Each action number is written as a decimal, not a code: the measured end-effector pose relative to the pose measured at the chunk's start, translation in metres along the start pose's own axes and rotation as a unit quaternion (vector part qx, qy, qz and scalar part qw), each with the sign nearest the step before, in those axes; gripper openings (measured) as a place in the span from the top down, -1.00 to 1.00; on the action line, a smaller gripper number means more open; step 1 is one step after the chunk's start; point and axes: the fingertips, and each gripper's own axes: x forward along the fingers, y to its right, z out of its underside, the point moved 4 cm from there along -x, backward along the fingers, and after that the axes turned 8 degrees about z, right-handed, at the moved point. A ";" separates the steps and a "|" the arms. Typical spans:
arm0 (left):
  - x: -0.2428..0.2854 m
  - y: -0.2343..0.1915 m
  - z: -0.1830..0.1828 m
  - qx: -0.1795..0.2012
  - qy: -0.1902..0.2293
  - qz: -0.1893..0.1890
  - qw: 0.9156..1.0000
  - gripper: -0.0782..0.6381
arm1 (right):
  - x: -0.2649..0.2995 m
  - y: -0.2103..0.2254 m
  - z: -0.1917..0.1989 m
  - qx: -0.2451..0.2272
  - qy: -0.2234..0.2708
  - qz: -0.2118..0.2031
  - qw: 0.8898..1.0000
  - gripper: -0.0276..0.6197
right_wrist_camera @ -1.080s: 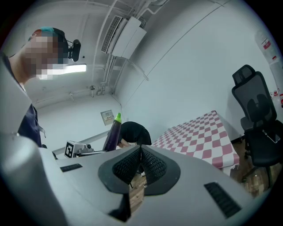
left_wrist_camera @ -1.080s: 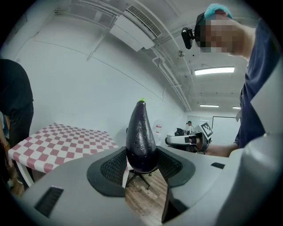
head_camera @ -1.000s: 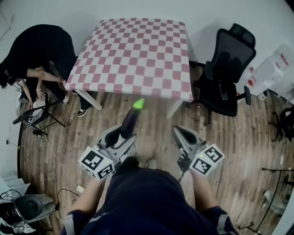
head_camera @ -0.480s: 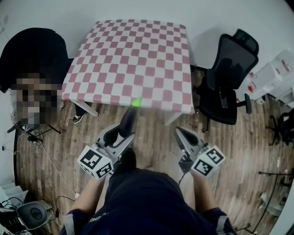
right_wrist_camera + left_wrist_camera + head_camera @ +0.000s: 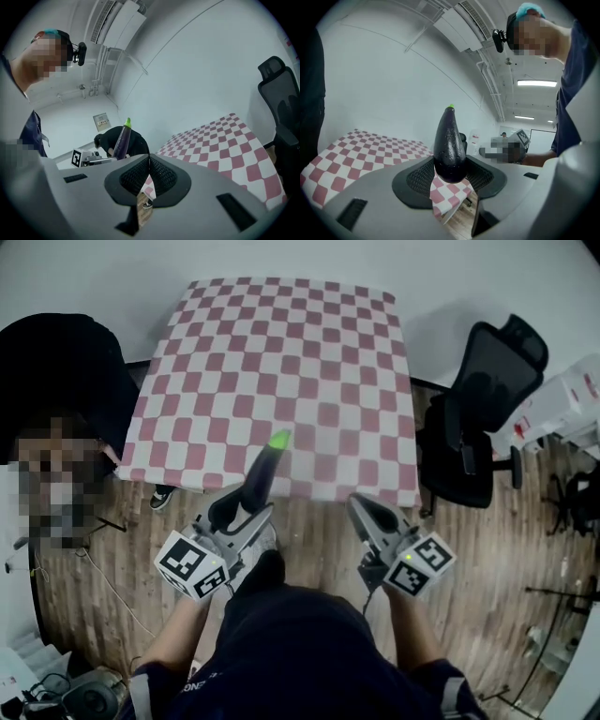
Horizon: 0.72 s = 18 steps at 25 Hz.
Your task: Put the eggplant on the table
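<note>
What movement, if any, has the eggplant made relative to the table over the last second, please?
Yes: the eggplant, held in the left claw, moved toward the table; its green tip now overlaps the tabletop's near edge.

Left gripper (image 5: 246, 509) clamped, right (image 5: 362, 510) apparently closed

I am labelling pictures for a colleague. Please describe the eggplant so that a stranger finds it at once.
Find the pink-and-white checked table; the left gripper is before its near edge. The eggplant is clamped in that gripper's jaws: the only dark purple thing, long, with a bright green tip.
</note>
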 end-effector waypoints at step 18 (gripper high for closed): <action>0.036 -0.138 -0.027 -0.015 -0.036 0.031 0.999 0.14 | 0.109 0.026 -0.026 0.024 -0.020 0.062 0.998 0.86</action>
